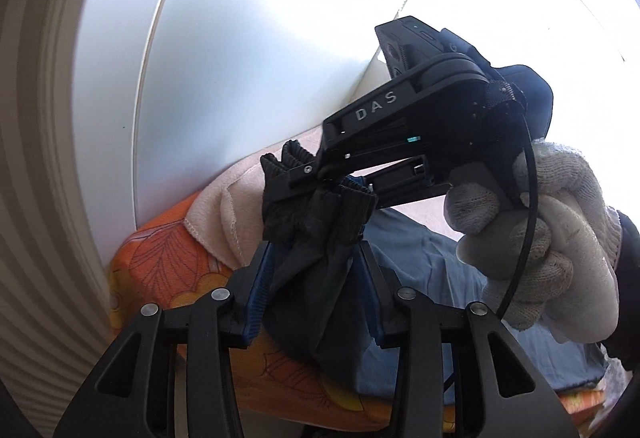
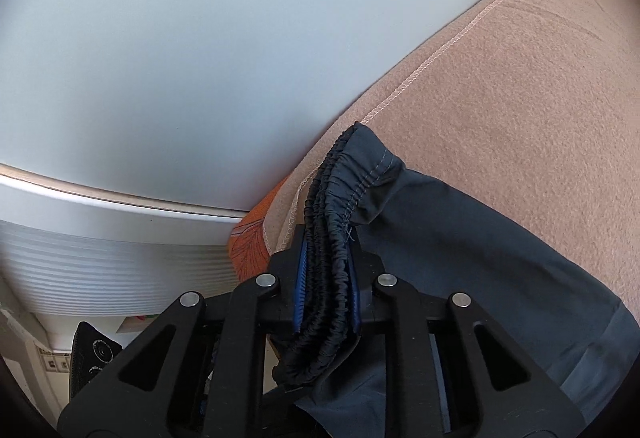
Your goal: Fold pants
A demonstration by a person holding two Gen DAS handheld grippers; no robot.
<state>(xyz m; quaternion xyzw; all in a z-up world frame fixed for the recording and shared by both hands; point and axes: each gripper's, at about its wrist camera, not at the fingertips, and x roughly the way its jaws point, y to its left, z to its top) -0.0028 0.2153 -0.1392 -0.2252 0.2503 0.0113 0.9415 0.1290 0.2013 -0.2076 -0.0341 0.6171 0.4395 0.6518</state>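
The dark grey pants (image 2: 472,250) lie on a beige blanket (image 2: 520,77). Their gathered elastic waistband (image 2: 332,238) is bunched up. My right gripper (image 2: 329,258) is shut on the waistband, its blue pads on both sides of the folds. In the left wrist view my left gripper (image 1: 316,266) is shut on a bunch of the dark pants fabric (image 1: 312,278). The right gripper (image 1: 320,177) shows just above and beyond it, held by a white-gloved hand (image 1: 540,238), clamped on the waistband (image 1: 352,205).
The blanket (image 1: 224,205) lies over an orange leaf-print bedsheet (image 1: 160,270). A white wall (image 2: 200,57) runs close along the bed's far side. A white ribbed panel (image 2: 100,266) stands at lower left. Bright window light fills the upper right of the left wrist view.
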